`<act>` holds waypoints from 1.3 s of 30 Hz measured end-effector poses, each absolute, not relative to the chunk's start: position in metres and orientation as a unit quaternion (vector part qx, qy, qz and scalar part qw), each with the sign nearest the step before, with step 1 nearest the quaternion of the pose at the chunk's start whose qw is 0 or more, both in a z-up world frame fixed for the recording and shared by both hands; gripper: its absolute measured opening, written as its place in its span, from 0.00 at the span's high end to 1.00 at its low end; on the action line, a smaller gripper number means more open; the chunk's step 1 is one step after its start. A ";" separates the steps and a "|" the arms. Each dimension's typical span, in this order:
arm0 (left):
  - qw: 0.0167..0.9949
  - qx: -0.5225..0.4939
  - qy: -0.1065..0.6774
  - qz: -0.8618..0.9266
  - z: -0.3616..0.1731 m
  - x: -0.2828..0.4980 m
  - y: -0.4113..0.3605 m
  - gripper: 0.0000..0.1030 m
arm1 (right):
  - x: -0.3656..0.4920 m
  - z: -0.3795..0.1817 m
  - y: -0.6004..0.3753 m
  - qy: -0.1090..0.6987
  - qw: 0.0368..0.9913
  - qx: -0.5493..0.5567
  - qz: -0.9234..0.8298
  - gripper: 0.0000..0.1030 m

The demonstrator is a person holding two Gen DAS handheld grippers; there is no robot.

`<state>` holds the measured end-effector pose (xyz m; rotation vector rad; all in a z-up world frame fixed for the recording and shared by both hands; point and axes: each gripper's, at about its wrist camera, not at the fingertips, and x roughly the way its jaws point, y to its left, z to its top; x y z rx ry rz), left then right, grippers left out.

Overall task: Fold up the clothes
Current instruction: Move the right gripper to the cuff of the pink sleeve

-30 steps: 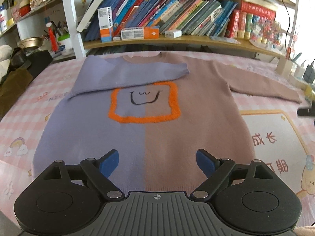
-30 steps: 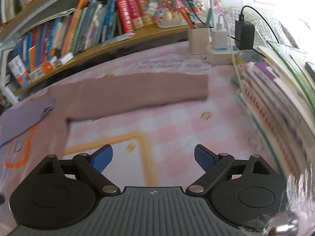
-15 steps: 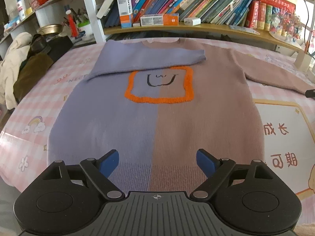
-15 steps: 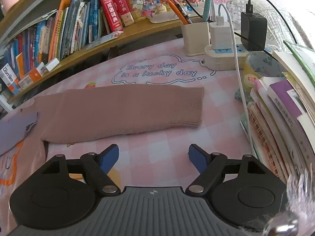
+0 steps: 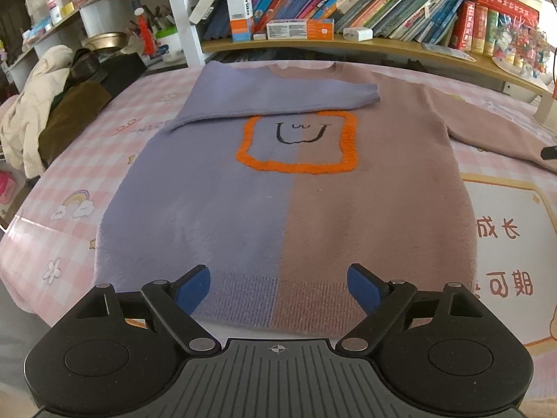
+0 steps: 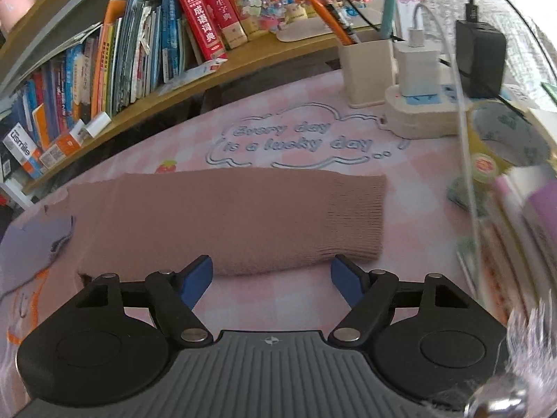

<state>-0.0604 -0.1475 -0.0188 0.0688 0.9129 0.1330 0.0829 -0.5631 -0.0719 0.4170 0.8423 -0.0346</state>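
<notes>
A half lilac, half dusty-pink sweater (image 5: 285, 191) with an orange square and a face lies flat on the pink table cover. Its lilac sleeve (image 5: 278, 99) is folded across the chest. Its pink sleeve (image 6: 226, 223) lies stretched out to the right, cuff (image 6: 355, 219) at the end. My left gripper (image 5: 278, 287) is open and empty, over the sweater's bottom hem. My right gripper (image 6: 271, 278) is open and empty, just in front of the pink sleeve near its cuff.
A bookshelf (image 5: 348, 7) runs along the back. Clothes (image 5: 41, 111) are piled at the far left. A pen holder (image 6: 365, 69), power strip with chargers (image 6: 424, 104), tape roll (image 6: 504, 136) and stacked books (image 6: 522, 230) crowd the right side.
My left gripper has drawn back toward the sweater's hem. My right gripper has moved forward to the pink sleeve's cuff. Both stayed open.
</notes>
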 end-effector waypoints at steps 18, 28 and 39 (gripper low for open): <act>0.894 0.031 0.441 0.072 -0.018 -0.063 -0.142 0.14 | 0.092 -0.069 -0.570 0.381 0.886 0.264 -0.013 0.31; 0.894 0.035 0.442 0.058 -0.020 -0.059 -0.147 0.14 | 0.076 -0.068 -0.584 0.375 0.894 0.244 -0.035 0.31; 0.893 0.039 0.443 0.067 -0.019 -0.059 -0.142 0.14 | 0.084 -0.076 -0.582 0.372 0.892 0.253 -0.041 0.37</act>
